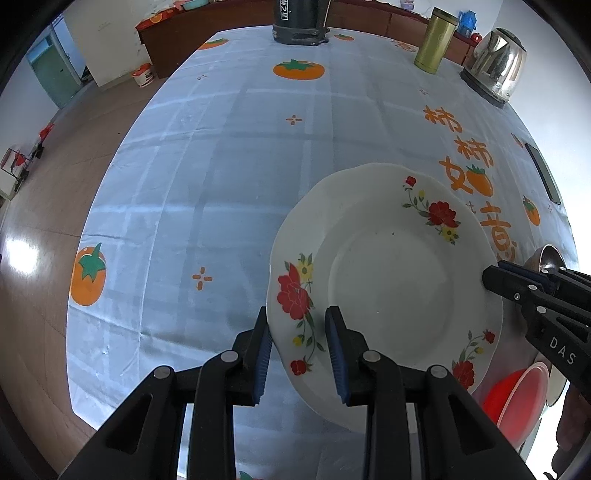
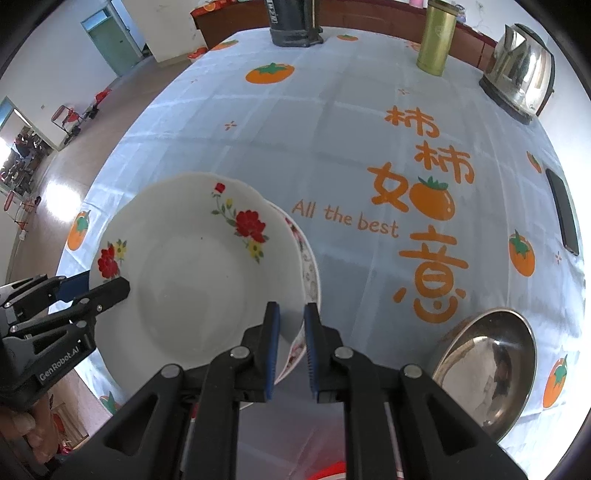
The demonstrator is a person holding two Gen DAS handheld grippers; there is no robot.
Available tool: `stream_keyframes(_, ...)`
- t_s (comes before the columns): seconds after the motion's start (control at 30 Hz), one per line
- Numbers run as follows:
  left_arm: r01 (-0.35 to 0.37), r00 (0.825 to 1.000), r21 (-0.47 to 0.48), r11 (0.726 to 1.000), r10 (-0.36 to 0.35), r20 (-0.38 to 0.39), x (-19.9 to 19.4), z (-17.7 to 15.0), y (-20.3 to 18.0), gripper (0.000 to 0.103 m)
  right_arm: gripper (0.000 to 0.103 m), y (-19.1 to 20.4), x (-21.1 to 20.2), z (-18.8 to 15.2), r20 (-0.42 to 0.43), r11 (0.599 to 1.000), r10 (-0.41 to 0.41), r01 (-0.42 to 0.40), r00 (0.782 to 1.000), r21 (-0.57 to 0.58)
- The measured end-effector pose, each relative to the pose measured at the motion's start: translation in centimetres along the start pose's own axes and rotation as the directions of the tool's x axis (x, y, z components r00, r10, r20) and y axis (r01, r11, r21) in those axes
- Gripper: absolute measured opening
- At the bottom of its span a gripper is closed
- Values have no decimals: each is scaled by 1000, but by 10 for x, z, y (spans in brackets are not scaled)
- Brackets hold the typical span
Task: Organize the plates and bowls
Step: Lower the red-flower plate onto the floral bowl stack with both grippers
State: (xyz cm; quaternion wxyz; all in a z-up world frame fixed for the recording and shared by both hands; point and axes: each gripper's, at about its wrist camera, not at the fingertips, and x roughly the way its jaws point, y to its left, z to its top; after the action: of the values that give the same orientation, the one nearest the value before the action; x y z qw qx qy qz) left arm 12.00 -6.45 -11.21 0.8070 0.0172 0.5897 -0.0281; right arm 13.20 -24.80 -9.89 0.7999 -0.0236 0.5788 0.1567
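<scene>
A white plate with red flowers [image 1: 388,280] is held between both grippers above the table. My left gripper [image 1: 299,350] is shut on its left rim. My right gripper [image 2: 291,347] is shut on its right rim; the plate also shows in the right wrist view [image 2: 199,280]. Under it lies a second plate with a pink flower rim [image 2: 308,266]. A steel bowl [image 2: 487,369] sits to the right on the table. A red plastic bowl [image 1: 517,398] shows below the plate in the left wrist view.
The table has a light blue cloth [image 1: 229,184] with orange persimmons. At the far edge stand a black base [image 1: 299,29], a gold-green flask [image 1: 434,40] and a steel kettle [image 1: 496,62]. A phone [image 2: 563,214] lies at the right.
</scene>
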Motion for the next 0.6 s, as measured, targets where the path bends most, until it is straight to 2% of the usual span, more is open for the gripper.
stream_keyframes(0.6,0,1000,23,1000,1,-17,13,4,-9,31,14,-10,7,0,-11,1000,-4,5,1000,23)
